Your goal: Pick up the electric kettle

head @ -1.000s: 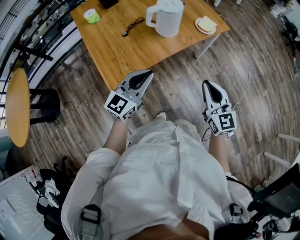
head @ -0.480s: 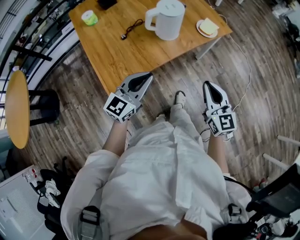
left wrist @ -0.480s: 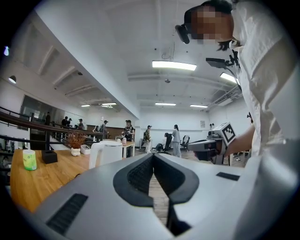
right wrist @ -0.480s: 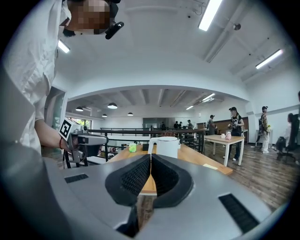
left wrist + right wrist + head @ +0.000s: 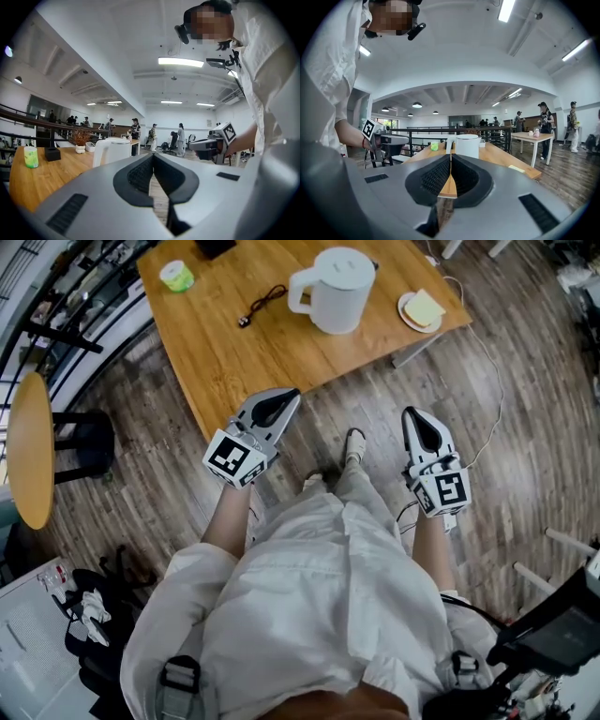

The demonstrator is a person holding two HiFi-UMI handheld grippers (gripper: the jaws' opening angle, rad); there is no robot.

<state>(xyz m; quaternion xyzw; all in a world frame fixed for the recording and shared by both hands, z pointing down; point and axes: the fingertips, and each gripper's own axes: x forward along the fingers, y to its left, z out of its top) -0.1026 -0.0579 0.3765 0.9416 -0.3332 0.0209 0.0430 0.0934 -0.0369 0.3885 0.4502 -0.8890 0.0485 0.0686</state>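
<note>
Both grippers hang short of the work: the left gripper (image 5: 289, 396) sits at the near edge of the table (image 5: 225, 362), jaws pressed together, and the right gripper (image 5: 413, 416) is out over the floor, jaws also together, nothing in either. The kettle (image 5: 333, 287) stands upright toward the table's far side, handle to the left, well apart from both. Reach in closed and the tips would likely shove it; pinch only the handle and a full kettle could swing. The cable (image 5: 262, 304) and cup (image 5: 176, 275) lie left, the plate (image 5: 422, 310) just right. The white cord (image 5: 487, 381) on the floor could snag a foot.
</note>
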